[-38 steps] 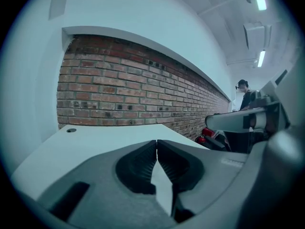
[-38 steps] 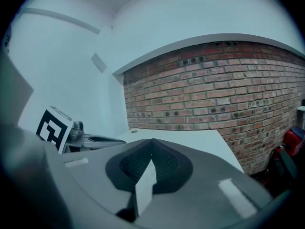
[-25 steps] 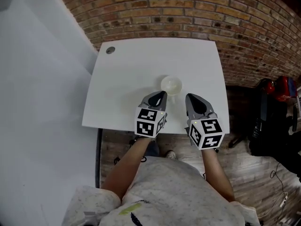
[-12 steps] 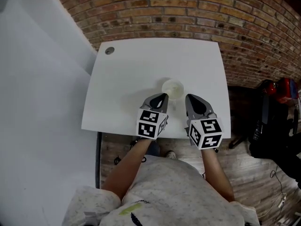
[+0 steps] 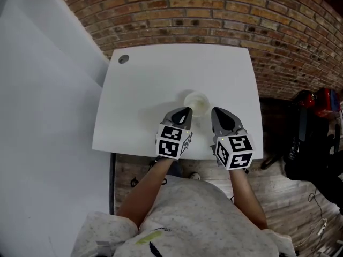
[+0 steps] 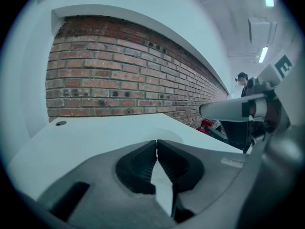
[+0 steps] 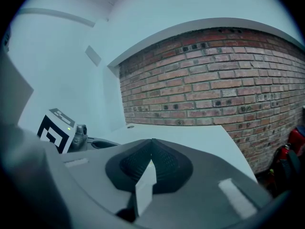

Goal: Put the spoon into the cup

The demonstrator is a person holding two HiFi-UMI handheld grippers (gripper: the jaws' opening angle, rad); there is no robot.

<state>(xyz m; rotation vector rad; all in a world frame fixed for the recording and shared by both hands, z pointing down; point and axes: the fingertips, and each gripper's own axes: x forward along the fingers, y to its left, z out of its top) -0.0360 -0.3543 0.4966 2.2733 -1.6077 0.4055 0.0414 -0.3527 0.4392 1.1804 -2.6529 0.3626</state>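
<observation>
A small pale cup (image 5: 196, 101) stands upright on the white table (image 5: 144, 90), right of its middle. I cannot make out a spoon in any view. My left gripper (image 5: 186, 111) hovers just in front of the cup and slightly left, with its jaws shut and nothing between them. My right gripper (image 5: 215, 111) is level with it, in front of the cup and to the right, also shut and empty. The left gripper view has its closed jaws (image 6: 157, 141) pointing over the tabletop. In the right gripper view the closed jaws (image 7: 152, 141) point at the brick wall.
A round grommet hole (image 5: 124, 59) sits at the table's far left corner. A brick wall (image 5: 214, 15) runs behind the table and a white wall (image 5: 48, 90) along its left. Dark bags and a red object (image 5: 316, 103) lie on the wooden floor to the right.
The cup now sits slightly nearer the gripper tips than a second ago. Both grippers stay shut and empty.
</observation>
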